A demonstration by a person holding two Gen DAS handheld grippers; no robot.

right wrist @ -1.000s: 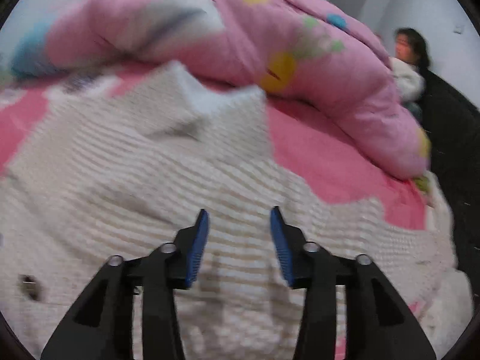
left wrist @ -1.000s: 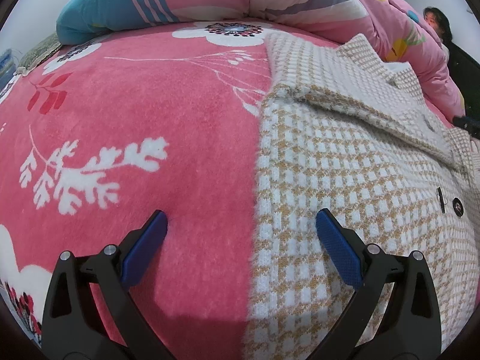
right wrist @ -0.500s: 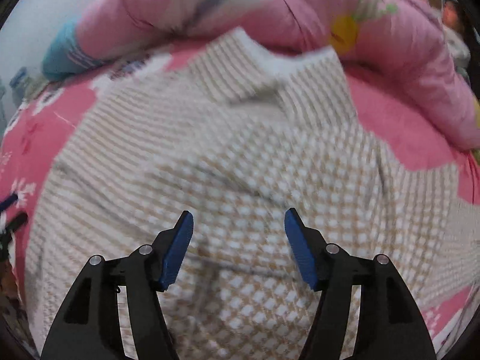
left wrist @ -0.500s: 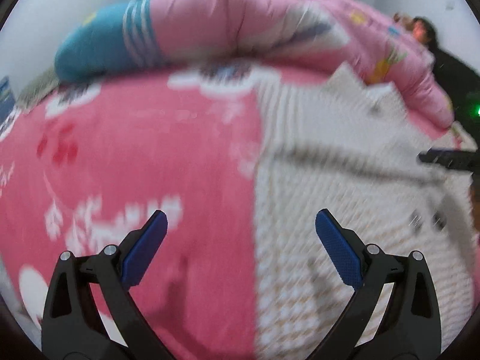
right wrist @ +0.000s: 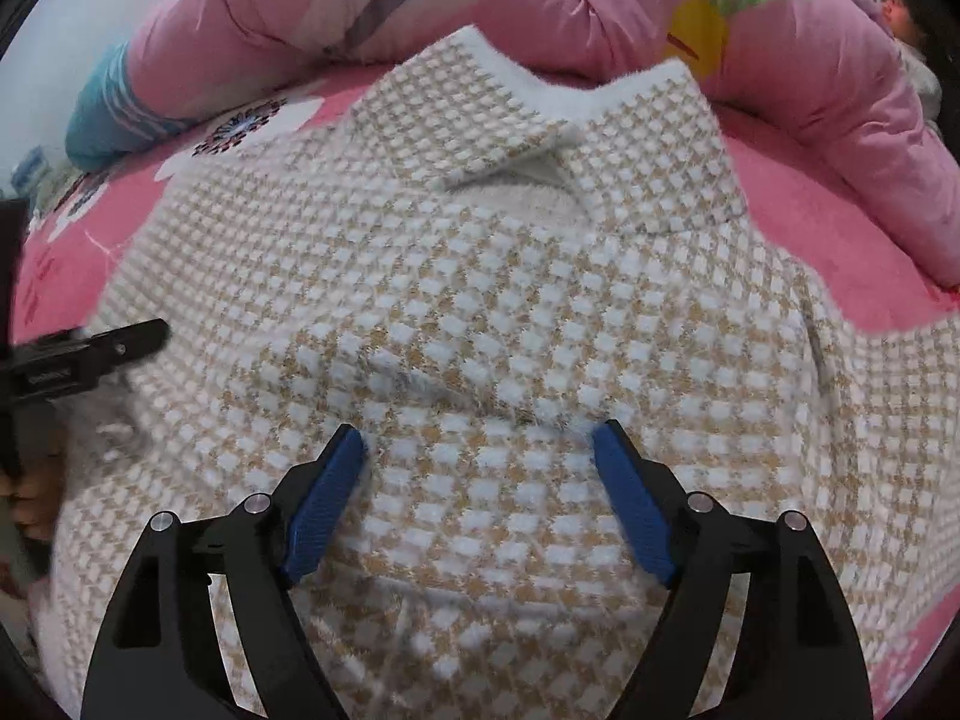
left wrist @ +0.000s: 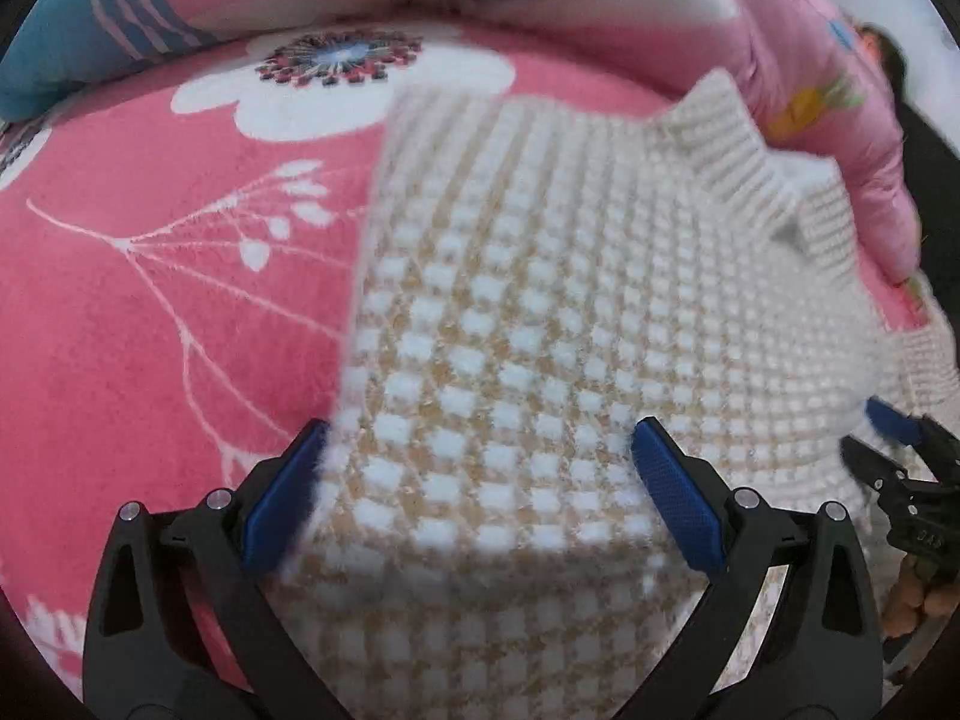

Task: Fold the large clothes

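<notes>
A beige and white checked knit coat (left wrist: pixel 540 312) (right wrist: pixel 480 312) lies spread on a pink floral blanket (left wrist: pixel 168 276), collar (right wrist: pixel 540 114) toward the far side. My left gripper (left wrist: pixel 480 450) hovers wide open over the coat's left edge, its left pad (left wrist: pixel 282 498) at the hem line. My right gripper (right wrist: pixel 480 456) hangs just over the coat's middle; its jaws are opening and the pads press on nothing. Each gripper shows at the edge of the other's view: right gripper (left wrist: pixel 894 438), left gripper (right wrist: pixel 90 348).
A rolled pink quilt (right wrist: pixel 810 78) with a blue end (left wrist: pixel 90 18) lies along the blanket's far side. A person (right wrist: pixel 900 0) sits at the far right. A hand (right wrist: pixel 30 492) holds the left gripper's handle.
My left gripper has swung right from the bare blanket over the coat's edge. My right gripper's jaws have spread wider and it has dropped closer to the coat's middle.
</notes>
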